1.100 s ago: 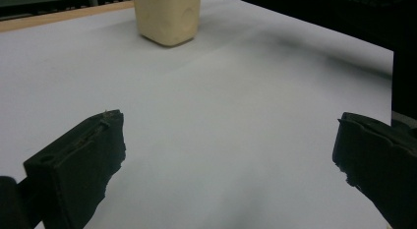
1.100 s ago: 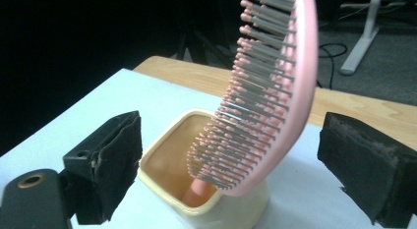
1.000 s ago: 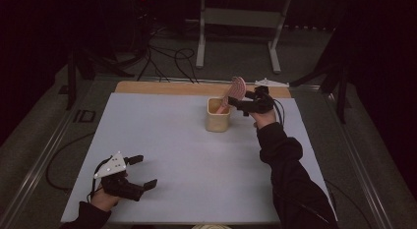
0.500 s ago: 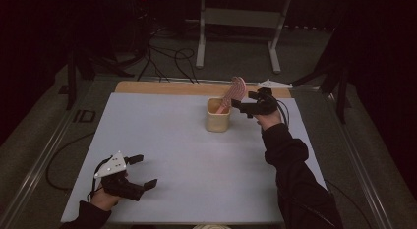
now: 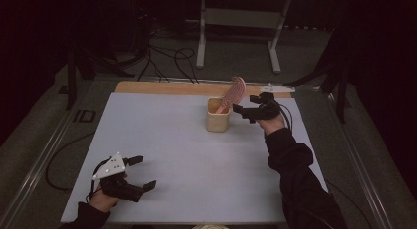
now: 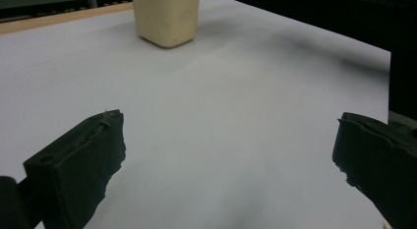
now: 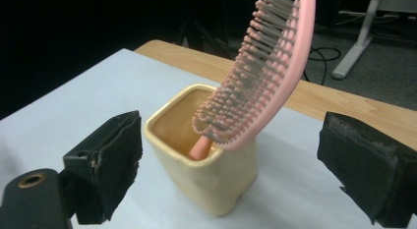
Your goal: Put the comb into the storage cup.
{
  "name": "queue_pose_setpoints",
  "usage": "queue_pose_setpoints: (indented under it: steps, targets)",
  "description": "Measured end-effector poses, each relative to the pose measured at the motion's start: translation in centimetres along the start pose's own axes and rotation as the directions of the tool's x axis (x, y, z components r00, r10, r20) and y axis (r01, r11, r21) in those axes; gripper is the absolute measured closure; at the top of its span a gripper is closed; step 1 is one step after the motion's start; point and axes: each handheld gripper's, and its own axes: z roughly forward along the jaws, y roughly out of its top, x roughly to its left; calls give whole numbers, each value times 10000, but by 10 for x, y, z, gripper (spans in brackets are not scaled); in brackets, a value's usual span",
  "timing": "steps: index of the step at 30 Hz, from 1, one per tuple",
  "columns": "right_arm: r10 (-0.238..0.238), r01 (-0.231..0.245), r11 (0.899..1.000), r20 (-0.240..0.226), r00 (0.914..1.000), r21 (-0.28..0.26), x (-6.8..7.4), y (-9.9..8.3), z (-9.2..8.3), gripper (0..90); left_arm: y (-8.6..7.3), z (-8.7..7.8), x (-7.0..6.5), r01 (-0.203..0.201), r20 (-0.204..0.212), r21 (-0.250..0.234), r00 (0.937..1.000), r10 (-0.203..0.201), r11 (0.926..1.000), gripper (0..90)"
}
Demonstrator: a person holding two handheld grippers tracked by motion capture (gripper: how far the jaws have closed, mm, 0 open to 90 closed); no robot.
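Note:
A cream square cup [image 5: 218,121] stands at the far right of the white table. A pink hairbrush [image 5: 235,93] stands in it handle down, its bristled head leaning out to the right. In the right gripper view the cup [image 7: 204,160] and the hairbrush [image 7: 260,71] are close ahead. My right gripper [image 5: 244,105] [image 7: 236,165] is open just right of the cup, touching neither cup nor brush. My left gripper [image 5: 145,172] [image 6: 231,155] rests open and empty near the table's front left corner, and the cup [image 6: 167,17] shows far ahead of it.
The white table surface [image 5: 162,140] ends in a wooden strip [image 5: 162,87] along the far edge. Beyond it are a metal stand [image 5: 201,42] and cables [image 5: 167,54] on the dark floor. The person's right sleeve [image 5: 295,175] lies over the table's right side.
My right gripper has drawn back a little to the right, away from the cup. The brush still leans in the cup. The left gripper has not moved.

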Motion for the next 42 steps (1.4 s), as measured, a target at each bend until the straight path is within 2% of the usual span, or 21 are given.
queue_pose_setpoints:
  steps: [5, 14, 19, 25, 32, 37, 42]
  targets:
    - [-256, 257, 9997, -65, 9997, 60, 1, -8, -9, 105, 1, 0, 0, -14, -1, -17, 10000, 14, 10000, 1]
    - [-278, 280, 9996, -340, 9990, 60, 4, -28, -26, 110, 1, 1, 0, -19, 1, -27, 10000, 19, 10000, 1]
    - [-522, 524, 9986, -448, 9976, 39, 9, -41, -33, 111, 1, 0, -1, -28, 28, -35, 10000, 28, 10000, 1]
    - [-519, 524, 9986, -557, 9971, 74, 12, -59, -43, 110, 1, 1, 0, -27, 29, -36, 10000, 27, 10000, 1]
    - [-675, 700, 9969, -667, 9955, 368, 16, -85, -49, 110, 2, 0, -1, -67, -64, -70, 10000, 67, 10000, 1]
    - [-600, 628, 9975, -831, 9947, 320, 20, -103, -58, 110, 2, -1, 0, -13, -96, -86, 10000, 12, 10000, 1]
    - [-846, 868, 9960, -842, 9929, 225, 30, -119, -68, 110, 2, 0, 0, -21, -102, -65, 9999, 20, 10000, 1]
